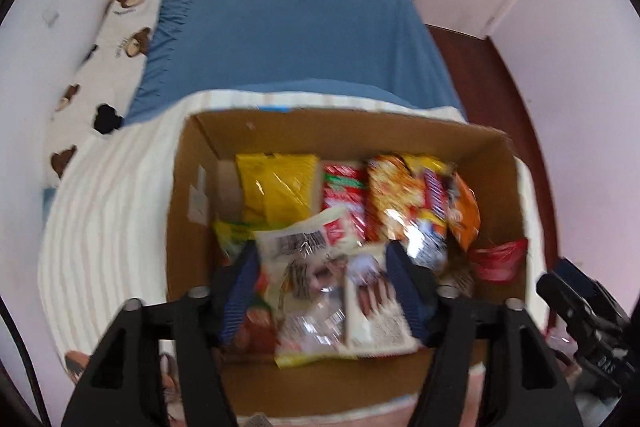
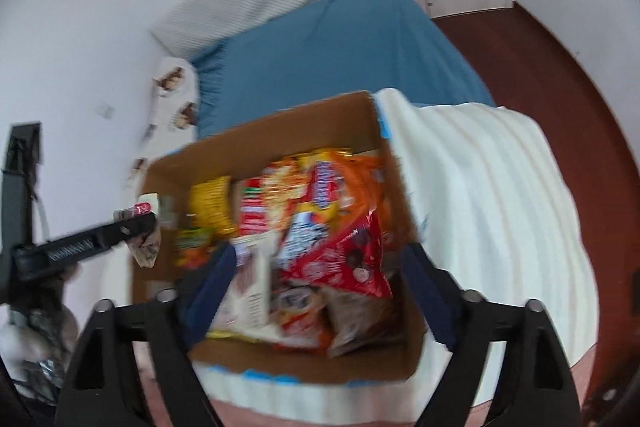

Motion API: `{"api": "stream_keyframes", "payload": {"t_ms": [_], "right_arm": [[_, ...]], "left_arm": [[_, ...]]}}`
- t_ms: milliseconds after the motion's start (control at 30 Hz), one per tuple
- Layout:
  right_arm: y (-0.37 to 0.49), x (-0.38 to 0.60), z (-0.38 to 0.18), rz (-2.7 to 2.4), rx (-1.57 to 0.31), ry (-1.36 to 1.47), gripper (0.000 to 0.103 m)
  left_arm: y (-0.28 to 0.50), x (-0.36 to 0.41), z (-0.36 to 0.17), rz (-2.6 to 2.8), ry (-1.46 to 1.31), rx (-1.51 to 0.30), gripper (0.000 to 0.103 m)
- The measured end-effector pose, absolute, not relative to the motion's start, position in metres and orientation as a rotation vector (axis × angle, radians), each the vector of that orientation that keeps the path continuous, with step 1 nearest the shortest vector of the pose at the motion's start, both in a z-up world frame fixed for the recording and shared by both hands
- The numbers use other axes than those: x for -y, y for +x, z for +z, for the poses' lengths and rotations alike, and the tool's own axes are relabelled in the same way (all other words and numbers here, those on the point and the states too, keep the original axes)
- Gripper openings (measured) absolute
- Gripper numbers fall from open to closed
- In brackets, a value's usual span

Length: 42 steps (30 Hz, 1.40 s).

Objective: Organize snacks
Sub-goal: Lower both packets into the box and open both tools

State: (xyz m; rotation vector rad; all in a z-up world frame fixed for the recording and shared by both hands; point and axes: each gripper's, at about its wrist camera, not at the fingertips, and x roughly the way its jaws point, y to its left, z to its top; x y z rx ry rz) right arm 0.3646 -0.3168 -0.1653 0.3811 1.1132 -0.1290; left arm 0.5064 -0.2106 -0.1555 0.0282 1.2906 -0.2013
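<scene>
Bedding fills the left of the left wrist view: a white pillow (image 1: 120,39) printed with brown bears, whose small captions are too blurred to be read, and a cream striped blanket (image 1: 112,195) spread over a blue sheet (image 1: 288,35). On the blanket a cardboard box (image 1: 188,211) is seen from above, and the snacks are heaped inside it. A pale label on its left inner wall cannot be read. At the back left of the box a yellow packet (image 1: 276,187) is found with no legible print. The left gripper (image 1: 320,251) is held above the box with its fingers parted; a white packet (image 1: 300,243) bearing a black barcode is seen between them, and whether it is touched cannot be told. Further right, a red and green packet (image 1: 344,195) and orange packets (image 1: 394,199) are stacked on edge, their lettering smeared by motion. A red packet (image 1: 498,259) is tucked into the right corner. In the right wrist view the right gripper (image 2: 320,251) is spread wide over the heap and nothing is gripped. The near wall of the box is partly hidden by both grippers' black frames, and brand names cannot be made out anywhere
</scene>
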Motion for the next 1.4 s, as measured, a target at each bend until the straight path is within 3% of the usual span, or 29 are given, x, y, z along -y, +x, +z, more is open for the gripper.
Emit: {"api": "stream_keyframes", "payload": {"t_ms": [33, 100, 200, 867, 1400], "right_arm": [[0.370, 0.319, -0.171, -0.150, -1.138, 0.358, 0.092], [0.374, 0.321, -0.183, -0.172, -1.175, 0.339, 0.098], [0.376, 0.319, -0.194, -0.204, -1.205, 0.274, 0.099], [0.364, 0.291, -0.206, -0.217, -1.213, 0.135, 0.101], [0.279, 0.264, -0.111, -0.185, -0.999, 0.087, 0.101]], "left_arm": [[0.510, 0.210, -0.161, -0.197, 0.034, -1.282, 0.075], [0.514, 0.208, -0.169, -0.206, 0.023, -1.292, 0.092], [0.512, 0.203, -0.179, -0.225, -0.002, -1.317, 0.100], [0.459, 0.192, -0.188, -0.182, 0.020, -1.305, 0.103], [0.358, 0.181, -0.087, -0.163, 0.007, -1.058, 0.103]]}}
